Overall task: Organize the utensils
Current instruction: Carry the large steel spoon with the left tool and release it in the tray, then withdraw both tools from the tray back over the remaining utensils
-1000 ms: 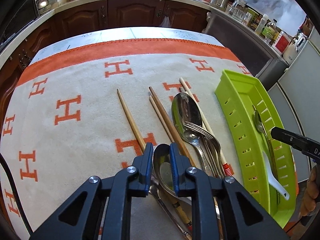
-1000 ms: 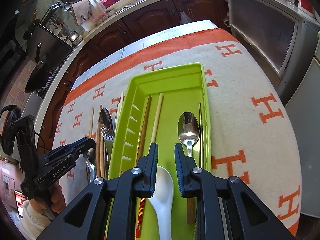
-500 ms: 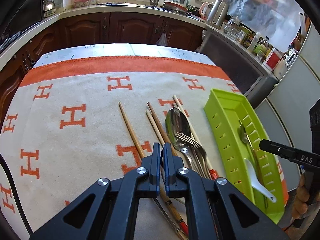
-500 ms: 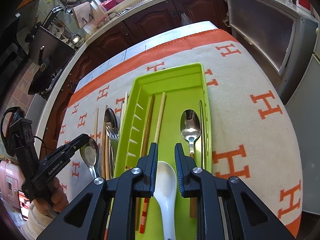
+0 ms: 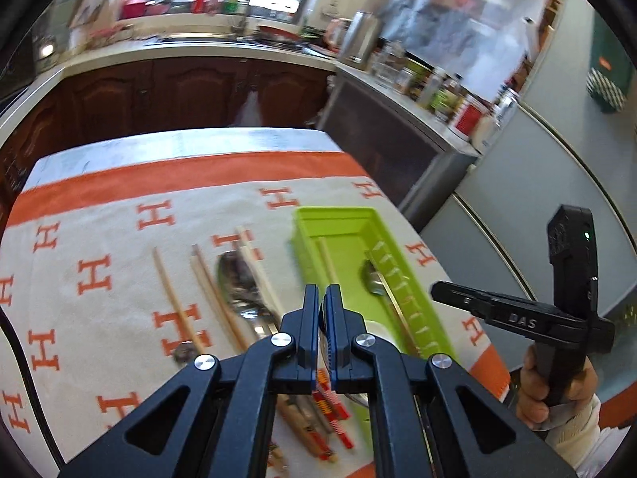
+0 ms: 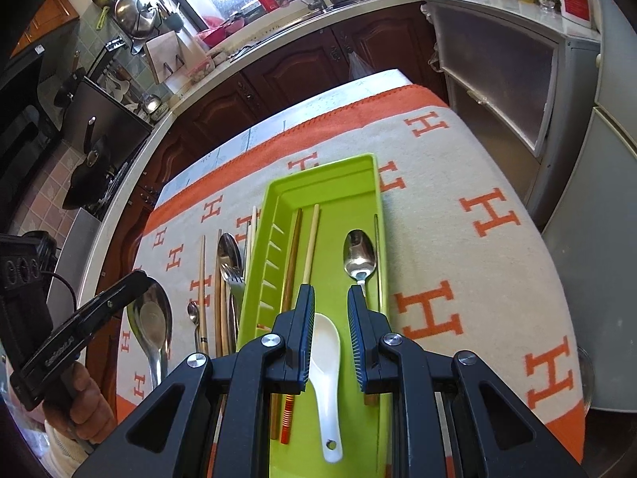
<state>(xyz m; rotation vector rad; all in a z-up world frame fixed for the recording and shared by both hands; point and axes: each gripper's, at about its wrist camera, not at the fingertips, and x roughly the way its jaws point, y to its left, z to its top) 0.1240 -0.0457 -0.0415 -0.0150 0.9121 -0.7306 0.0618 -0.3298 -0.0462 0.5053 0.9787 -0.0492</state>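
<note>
Left gripper point(image 6: 137, 279): clamped on a large metal spoon point(image 6: 151, 324), raised above the cloth point(image 6: 477, 263).
Right gripper point(image 6: 329, 298): parted, empty, over the green tray point(image 6: 278, 199).

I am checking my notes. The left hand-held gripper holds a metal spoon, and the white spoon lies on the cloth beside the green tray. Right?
No: the right wrist view shows the white spoon inside the green tray, not on the cloth. The left hand-held gripper does hold a metal spoon.

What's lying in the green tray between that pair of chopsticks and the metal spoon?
Only bare tray floor; the white spoon lies nearer the camera, below that gap. The right wrist view shows the green tray, chopsticks and metal spoon.
</note>
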